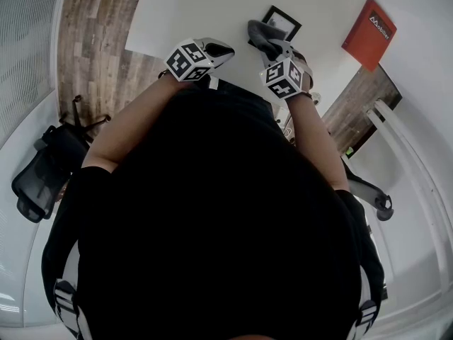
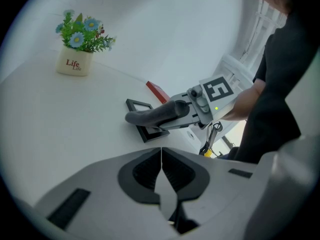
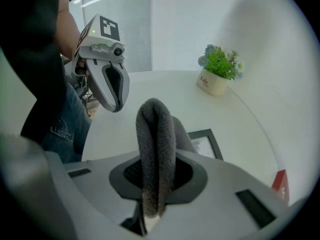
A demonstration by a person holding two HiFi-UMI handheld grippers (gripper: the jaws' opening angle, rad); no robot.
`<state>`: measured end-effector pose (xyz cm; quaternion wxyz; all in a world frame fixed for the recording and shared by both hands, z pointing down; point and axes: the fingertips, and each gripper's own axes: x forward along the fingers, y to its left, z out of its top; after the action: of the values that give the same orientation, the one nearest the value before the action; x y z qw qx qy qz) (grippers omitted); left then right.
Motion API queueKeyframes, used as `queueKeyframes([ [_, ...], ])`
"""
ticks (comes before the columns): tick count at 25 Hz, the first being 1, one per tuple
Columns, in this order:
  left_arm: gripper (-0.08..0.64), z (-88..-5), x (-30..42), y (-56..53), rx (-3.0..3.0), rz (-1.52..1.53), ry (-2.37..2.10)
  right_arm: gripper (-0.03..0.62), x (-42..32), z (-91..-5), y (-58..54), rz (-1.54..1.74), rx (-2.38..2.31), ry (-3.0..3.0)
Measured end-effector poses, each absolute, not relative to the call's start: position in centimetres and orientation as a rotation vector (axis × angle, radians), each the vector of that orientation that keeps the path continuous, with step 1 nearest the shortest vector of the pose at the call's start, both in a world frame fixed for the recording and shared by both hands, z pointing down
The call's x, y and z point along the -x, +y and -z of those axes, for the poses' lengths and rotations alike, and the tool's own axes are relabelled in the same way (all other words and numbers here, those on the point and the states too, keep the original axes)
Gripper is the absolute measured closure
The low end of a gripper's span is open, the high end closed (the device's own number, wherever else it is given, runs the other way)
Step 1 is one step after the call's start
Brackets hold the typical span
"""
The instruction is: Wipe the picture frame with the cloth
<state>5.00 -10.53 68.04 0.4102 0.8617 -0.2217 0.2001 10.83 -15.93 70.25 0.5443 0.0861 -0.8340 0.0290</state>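
Right gripper (image 3: 156, 181) is clamped on the cloth (image 3: 156, 134), a fleecy grey fold whose long axis runs straight out along the jaws, its rounded end above the picture frame (image 3: 214, 141). The frame, a thin black rectangle, lies flat on the smooth white table (image 2: 60, 119). Left gripper (image 2: 161, 156) hangs nearby, jaws pressed together on nothing

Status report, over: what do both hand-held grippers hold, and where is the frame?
Left hand-held gripper shut, empty. Right hand-held gripper shut on grey cloth, over picture frame lying flat on table; contact unclear. Nothing blocking.
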Motion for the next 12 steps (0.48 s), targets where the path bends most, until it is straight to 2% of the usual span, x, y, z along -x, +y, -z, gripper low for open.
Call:
queueKeyframes([
  [12,0.548,-68.1,-4.7,-10.2,-2.166,-0.504,-0.554,0.548,-10.5,-70.1,-13.7,-0.096,-0.191,-1.987],
])
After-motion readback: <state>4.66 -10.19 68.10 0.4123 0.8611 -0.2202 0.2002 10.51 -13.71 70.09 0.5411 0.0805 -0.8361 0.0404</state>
